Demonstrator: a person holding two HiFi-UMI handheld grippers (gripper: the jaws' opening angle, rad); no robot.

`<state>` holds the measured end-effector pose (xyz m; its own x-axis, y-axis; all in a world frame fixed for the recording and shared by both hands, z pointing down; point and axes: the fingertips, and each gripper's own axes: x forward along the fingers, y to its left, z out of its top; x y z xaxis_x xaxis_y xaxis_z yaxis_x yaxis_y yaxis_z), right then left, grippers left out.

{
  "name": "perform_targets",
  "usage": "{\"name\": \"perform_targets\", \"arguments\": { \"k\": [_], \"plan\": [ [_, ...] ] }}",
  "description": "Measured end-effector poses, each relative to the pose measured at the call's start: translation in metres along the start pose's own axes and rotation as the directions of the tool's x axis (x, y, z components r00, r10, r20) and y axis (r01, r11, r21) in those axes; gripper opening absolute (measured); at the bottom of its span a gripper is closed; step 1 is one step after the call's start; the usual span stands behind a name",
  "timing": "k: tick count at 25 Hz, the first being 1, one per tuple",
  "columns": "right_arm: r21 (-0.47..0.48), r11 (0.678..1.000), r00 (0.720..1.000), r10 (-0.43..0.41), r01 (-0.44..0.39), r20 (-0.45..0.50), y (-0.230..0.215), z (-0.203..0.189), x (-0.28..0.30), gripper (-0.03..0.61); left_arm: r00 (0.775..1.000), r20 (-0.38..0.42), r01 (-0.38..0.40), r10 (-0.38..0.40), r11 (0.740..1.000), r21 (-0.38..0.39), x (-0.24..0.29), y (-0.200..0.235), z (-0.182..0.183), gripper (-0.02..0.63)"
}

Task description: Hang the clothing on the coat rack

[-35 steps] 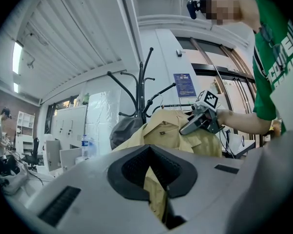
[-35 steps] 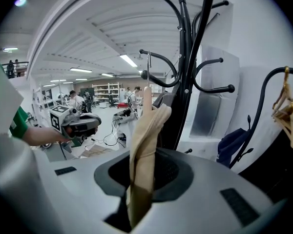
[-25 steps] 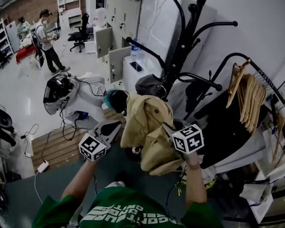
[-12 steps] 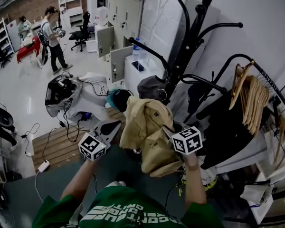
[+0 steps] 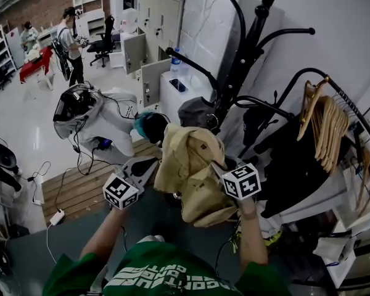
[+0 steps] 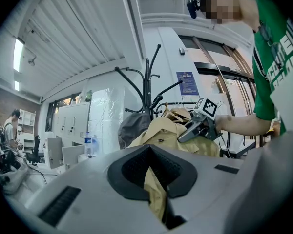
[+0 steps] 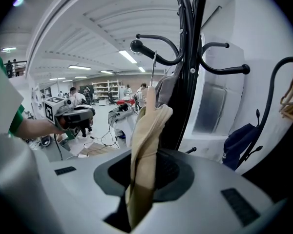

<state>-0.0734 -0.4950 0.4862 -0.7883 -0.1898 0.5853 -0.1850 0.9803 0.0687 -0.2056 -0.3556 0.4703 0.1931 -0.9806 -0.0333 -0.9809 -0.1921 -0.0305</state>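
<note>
Pinching tan jacket (image 5: pixel 190 165): left hand-held gripper (image 6: pixel 155 179).

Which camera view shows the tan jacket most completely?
The head view: nearly the whole tan jacket shows there, near the black coat rack. The left gripper view shows its collar and one edge up close; the right gripper view shows only one narrow fold.

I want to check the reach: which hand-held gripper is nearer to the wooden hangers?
Right. The right hand-held gripper, jaws opening with the tan jacket between them, is on the jacket's side toward the wooden hangers; the left hand-held gripper grips the opposite side, farther away.
</note>
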Motion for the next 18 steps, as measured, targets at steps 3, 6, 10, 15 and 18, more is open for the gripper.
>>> {"name": "perform_targets", "arguments": {
  "k": [3,6,10,15,18],
  "plan": [
    [-0.011,1.0,1.0,-0.021,0.021,0.004,-0.002,-0.001,0.001,0.086,1.0,-0.002,-0.002,0.002,1.0,-0.003,-0.002,0.0,-0.002,0.003],
    [-0.014,0.999,0.999,-0.042,0.042,0.016,-0.005,0.0,0.002,0.12,1.0,0.0,0.001,-0.001,1.0,-0.008,-0.003,-0.002,-0.004,0.003],
    [0.001,0.998,0.997,-0.067,0.067,0.045,-0.007,0.001,-0.002,0.144,1.0,-0.002,0.007,-0.007,1.0,-0.008,-0.004,-0.005,-0.005,0.003],
    [0.018,0.994,0.991,-0.111,0.11,0.069,-0.008,0.0,-0.017,0.156,1.0,-0.005,0.012,-0.012,1.0,-0.01,-0.008,-0.01,-0.005,0.003],
    [0.032,0.989,0.984,-0.147,0.145,0.1,-0.008,0.003,-0.032,0.158,1.0,-0.005,0.017,-0.018,1.0,-0.011,-0.01,-0.015,-0.004,0.003]
  ]
}}
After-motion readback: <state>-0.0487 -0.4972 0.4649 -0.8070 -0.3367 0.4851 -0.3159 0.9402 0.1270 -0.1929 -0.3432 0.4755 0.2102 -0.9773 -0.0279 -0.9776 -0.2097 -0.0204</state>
